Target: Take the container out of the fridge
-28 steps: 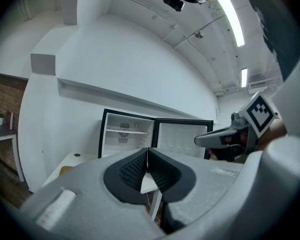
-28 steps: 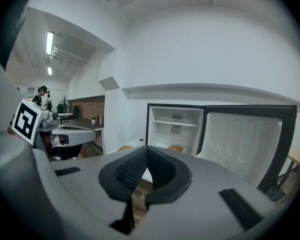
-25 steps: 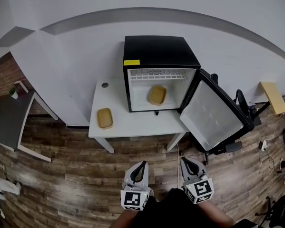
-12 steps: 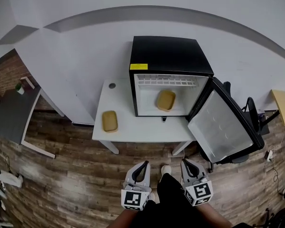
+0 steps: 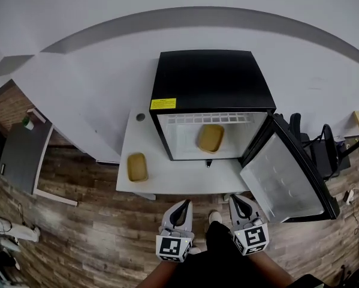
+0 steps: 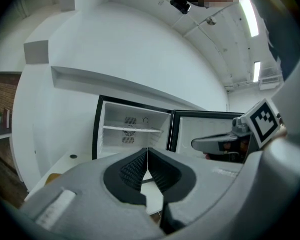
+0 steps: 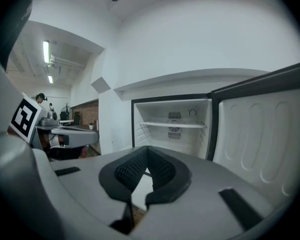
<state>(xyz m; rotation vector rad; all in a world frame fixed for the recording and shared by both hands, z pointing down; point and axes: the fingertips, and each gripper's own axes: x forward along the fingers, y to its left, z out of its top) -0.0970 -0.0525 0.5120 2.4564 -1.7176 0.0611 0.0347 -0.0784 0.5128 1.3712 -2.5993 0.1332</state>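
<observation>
While both tongs hang in front of the fridge (image 5: 212, 80), short of the tabletop (image 5: 185, 177) it stands on, I see the left tongs (image 6: 147, 159) pressed together with nothing between them. The right tongs (image 7: 146, 156) are likewise closed and empty. Inside the fridge, the tan container (image 5: 210, 138) lies below the white shelf (image 5: 212, 117). The fridge's door (image 5: 287, 182) stands swung wide to the right of the fridge. A second tan container (image 5: 136, 167) sits on the tabletop, left of the fridge.
</observation>
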